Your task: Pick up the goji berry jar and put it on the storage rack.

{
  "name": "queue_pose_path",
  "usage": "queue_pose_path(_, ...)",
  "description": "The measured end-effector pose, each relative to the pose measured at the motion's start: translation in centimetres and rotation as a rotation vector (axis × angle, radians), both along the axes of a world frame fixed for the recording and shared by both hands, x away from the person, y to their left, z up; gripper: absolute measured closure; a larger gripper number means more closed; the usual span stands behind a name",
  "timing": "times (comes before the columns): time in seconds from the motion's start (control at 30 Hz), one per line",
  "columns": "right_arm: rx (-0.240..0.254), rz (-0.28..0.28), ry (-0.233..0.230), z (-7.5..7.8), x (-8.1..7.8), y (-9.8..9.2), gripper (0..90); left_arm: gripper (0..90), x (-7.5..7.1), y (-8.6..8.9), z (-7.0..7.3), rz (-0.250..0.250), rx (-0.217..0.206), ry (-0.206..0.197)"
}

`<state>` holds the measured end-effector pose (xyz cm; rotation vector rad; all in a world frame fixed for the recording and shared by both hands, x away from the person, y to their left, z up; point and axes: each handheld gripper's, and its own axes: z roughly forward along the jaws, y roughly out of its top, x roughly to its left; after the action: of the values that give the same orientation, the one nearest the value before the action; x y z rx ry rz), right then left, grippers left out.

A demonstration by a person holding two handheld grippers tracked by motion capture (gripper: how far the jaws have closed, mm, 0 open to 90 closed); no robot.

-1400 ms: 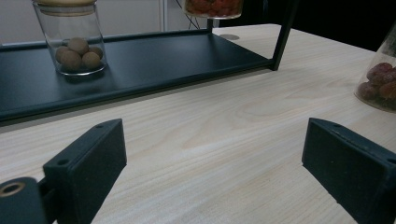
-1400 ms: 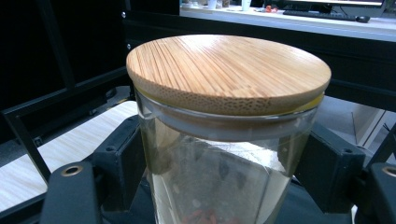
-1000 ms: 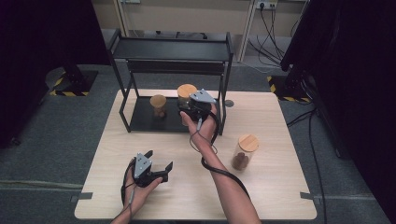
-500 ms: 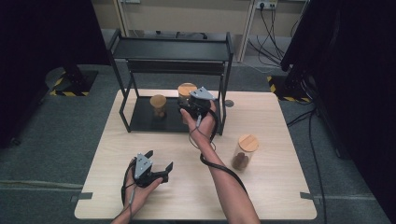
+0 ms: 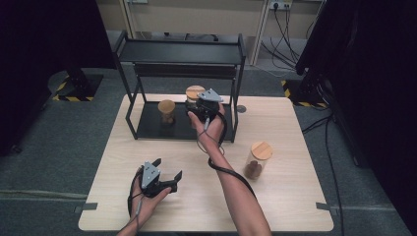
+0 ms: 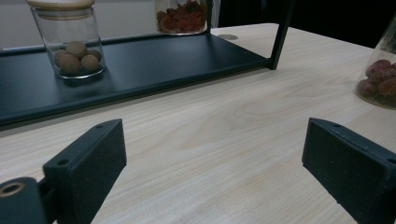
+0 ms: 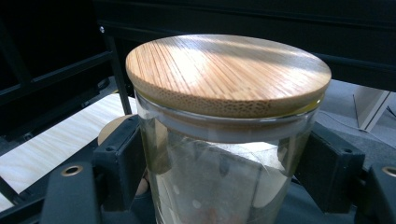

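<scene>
While set on grey carpet, pale wooden worktop point(image 5: 290, 128) bearing black rack point(image 5: 182, 51) far; right gripper point(image 5: 201, 109) clamped on jar point(image 7: 224, 140), left gripper point(image 5: 164, 178) released near.

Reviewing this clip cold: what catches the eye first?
The right gripper clamps a glass jar with a bamboo lid at the black rack's lower shelf, beside a jar of round brown balls. The left gripper rests open on the table, and a third jar stands at the right.
</scene>
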<state>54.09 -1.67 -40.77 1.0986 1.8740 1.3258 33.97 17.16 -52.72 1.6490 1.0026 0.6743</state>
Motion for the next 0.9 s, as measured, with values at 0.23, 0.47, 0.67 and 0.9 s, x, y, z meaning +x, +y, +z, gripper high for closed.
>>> queue_pose_path(0.23, -0.008, -0.007, 0.006, 0.1, 0.7, 0.4, 25.0, 5.7, 0.0, 0.0, 0.0, -0.001, 0.001, -0.002)
queue_pose_path(0.47, -0.008, -0.024, 0.013, -0.4, 1.3, 0.5, 25.1, 5.7, 0.0, 0.0, 0.0, -0.001, -0.001, -0.001)
queue_pose_path(0.67, -0.008, -0.026, 0.026, -0.9, 1.7, 0.7, 25.1, 5.7, 0.0, 0.0, 0.0, -0.002, -0.001, 0.000)
queue_pose_path(0.9, -0.012, -0.027, 0.039, -1.5, 2.2, 1.2, 25.1, 5.7, 0.0, 0.0, 0.0, -0.002, -0.003, 0.000)
